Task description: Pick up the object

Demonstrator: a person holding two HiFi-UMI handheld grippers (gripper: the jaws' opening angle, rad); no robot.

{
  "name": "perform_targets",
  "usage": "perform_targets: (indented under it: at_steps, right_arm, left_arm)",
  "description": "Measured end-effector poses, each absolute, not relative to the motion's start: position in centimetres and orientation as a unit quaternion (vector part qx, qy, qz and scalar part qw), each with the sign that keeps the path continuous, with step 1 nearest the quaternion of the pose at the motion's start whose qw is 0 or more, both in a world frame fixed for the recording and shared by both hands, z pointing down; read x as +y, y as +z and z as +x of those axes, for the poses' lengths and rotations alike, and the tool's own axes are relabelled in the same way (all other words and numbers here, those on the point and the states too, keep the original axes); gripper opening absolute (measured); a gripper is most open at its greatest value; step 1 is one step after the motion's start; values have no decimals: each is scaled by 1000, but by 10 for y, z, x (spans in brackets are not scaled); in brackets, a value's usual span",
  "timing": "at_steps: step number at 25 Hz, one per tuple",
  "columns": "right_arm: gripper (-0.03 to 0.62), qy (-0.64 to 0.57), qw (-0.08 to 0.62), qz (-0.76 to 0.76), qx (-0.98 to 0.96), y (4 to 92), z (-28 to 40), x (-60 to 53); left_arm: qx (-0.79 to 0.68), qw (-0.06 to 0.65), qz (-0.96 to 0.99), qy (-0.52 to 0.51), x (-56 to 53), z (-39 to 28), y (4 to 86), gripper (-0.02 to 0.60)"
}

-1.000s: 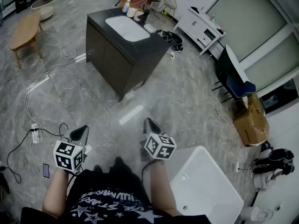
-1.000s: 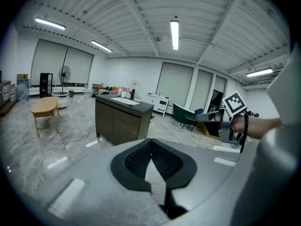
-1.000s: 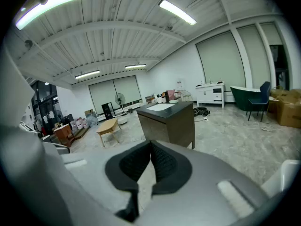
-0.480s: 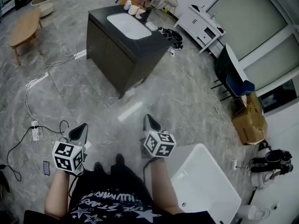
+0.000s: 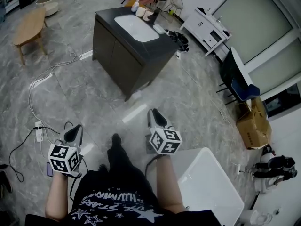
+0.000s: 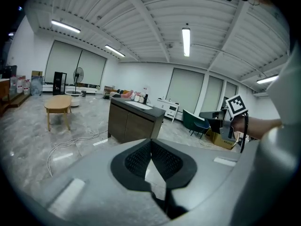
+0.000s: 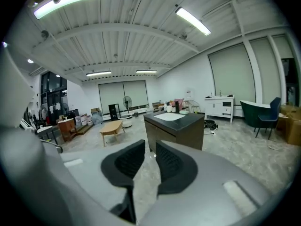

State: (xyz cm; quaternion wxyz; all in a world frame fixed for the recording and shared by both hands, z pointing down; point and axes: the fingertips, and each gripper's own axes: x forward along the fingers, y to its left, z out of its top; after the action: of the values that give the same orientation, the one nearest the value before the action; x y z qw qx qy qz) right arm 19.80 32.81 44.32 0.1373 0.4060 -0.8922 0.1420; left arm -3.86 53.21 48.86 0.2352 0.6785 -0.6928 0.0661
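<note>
A dark cabinet [image 5: 134, 51] with a white basin [image 5: 137, 28] stands ahead on the marble floor. A small bottle and cups [image 5: 141, 9] sit at its far end. My left gripper [image 5: 73, 133] is held low at the left, well short of the cabinet. In the left gripper view its fingertips meet and it [image 6: 150, 142] is shut on nothing. My right gripper [image 5: 157, 118] points at the cabinet [image 7: 176, 124] from some way off. Its jaws [image 7: 149, 147] are opening, with a narrow gap and nothing between them.
A white tub [image 5: 211, 187] stands close at my right. Cables [image 5: 42, 86] and a power strip [image 5: 39, 131] lie on the floor at the left, with a phone [image 5: 49, 169]. Farther off are a low wooden table [image 5: 29, 27], a white sideboard [image 5: 209, 29], a dark chair [image 5: 237, 79] and a cardboard box [image 5: 254, 121].
The person has stepped forward, one foot now ahead between the grippers. Both grippers have come a little nearer the cabinet, the right one leading.
</note>
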Motion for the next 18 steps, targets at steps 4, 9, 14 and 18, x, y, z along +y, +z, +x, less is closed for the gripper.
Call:
perform_targets:
  at_steps: [4,9,14,18]
  right_arm:
    - [147,153,137,398,-894,452,184,308]
    - [183,167,143,394,-893,473,166,263]
    - [190,180,146,386,-893,488,140,195]
    - [191,190,147,376,-895,493,117,133]
  left_arm:
    - [-695,239,674,69,517,-50,492,9]
    - [-703,241,665,76,479,-75,501,9]
    - [-709,243,656,86,414,-100,499,9]
    - [-707,245,657,91,348,-111,494,9]
